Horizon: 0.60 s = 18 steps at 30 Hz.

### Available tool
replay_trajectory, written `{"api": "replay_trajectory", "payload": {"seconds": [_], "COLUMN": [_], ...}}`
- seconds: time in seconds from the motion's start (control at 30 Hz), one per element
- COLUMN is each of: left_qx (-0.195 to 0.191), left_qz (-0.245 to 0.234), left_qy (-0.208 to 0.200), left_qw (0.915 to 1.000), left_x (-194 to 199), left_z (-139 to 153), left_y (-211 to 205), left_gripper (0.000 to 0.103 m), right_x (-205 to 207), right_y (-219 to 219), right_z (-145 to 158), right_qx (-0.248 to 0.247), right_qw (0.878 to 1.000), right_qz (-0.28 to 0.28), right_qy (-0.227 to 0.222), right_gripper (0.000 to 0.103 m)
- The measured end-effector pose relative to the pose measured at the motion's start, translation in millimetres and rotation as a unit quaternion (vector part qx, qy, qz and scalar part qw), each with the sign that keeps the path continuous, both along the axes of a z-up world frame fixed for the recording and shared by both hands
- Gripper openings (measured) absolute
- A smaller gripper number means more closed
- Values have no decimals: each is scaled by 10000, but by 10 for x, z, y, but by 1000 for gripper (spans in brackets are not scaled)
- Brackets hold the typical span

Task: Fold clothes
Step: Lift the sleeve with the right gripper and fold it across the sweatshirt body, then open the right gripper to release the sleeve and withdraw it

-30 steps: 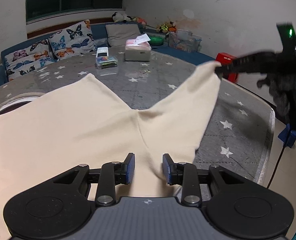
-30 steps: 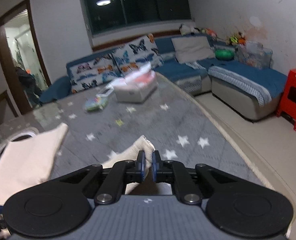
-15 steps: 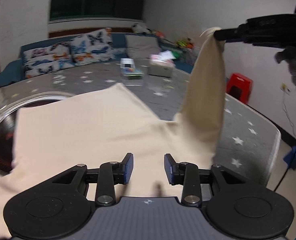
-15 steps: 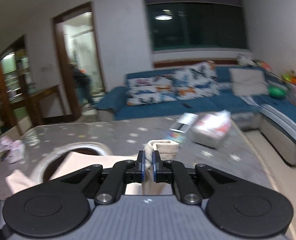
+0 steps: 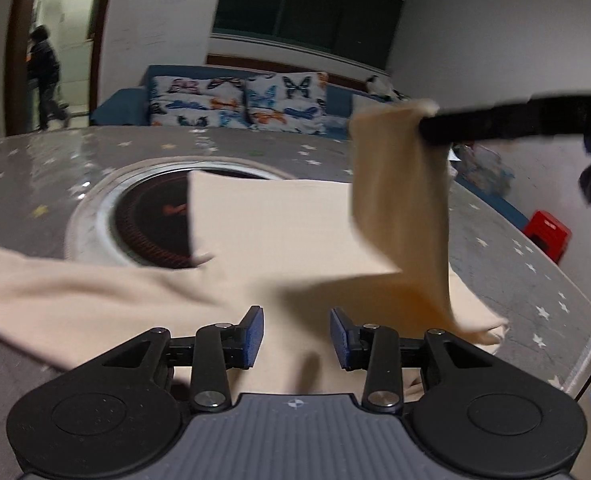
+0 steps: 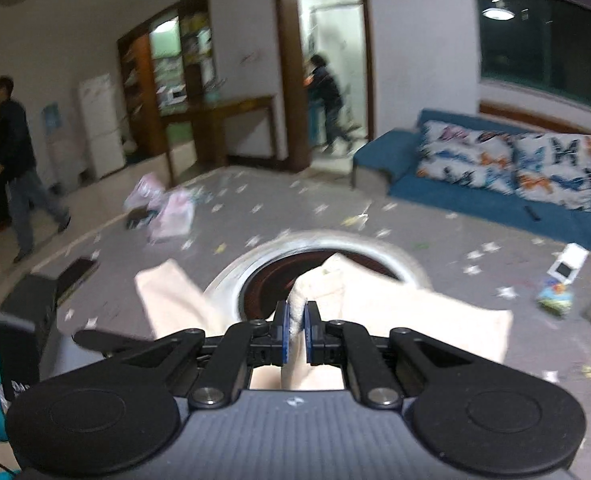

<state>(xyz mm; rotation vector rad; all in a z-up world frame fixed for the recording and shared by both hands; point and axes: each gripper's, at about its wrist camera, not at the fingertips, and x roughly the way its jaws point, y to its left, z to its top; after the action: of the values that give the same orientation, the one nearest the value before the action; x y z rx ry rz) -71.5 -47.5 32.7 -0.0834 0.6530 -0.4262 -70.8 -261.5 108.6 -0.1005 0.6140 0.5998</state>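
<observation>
Mid-fold. My right gripper (image 6: 294, 334) has its jaws pinched on the cuff end of one leg of the cream trousers (image 5: 279, 236), and that leg hangs up off the table, draped from the grip down to the rest of the garment. In the left wrist view the right gripper's black fingers (image 5: 435, 130) show holding that end high on the right.

My left gripper (image 5: 296, 334) sits low over the crotch area of the trousers, jaws apart and opening, cloth lying under them, nothing pinched as far as I can tell.

Trousers lie flat on the grey table (image 5: 55, 160) with white star print, the other leg spread toward and partly over the round sunken burner (image 5: 151, 220) with its metal rim.

Step, I judge: carrying the lifted leg across to lay it on the other leg. Next move calls for lining up the cuffs and edges, lowering the cloth without a twist, then letting go.

Cloth looks soft, thin knit, matte, limp; it drapes in a smooth curve. Table top is glossy and hard. Frames are motion-blurred, so fine seams are not readable.
</observation>
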Motion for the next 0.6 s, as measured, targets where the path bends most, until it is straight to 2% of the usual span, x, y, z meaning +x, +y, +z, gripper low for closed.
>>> {"api": "replay_trajectory", "payload": {"seconds": [0.2, 0.3, 0.43, 0.6], "left_qx": [-61, -64, -71, -32], "left_qz": [222, 303, 360, 197], "left_qy": [0, -48, -185, -223], "left_qw": [9997, 9995, 9992, 9996], "left_x": [-55, -92, -131, -80], "left_z": [18, 54, 136, 151], "left_y": [171, 241, 289, 168], "left_gripper": [43, 43, 43, 38], "right_x": [-8, -67, -67, -66], "right_y": [311, 212, -48, -452], "right_z": [-192, -181, -220, -451], "right_qx": [-140, -214, -596, -1047], "right_qw": [9988, 9987, 9976, 9915], "right_qz": [361, 373, 135, -301], "right_qy": [314, 277, 335, 712], "right_gripper": [13, 13, 13, 13]}}
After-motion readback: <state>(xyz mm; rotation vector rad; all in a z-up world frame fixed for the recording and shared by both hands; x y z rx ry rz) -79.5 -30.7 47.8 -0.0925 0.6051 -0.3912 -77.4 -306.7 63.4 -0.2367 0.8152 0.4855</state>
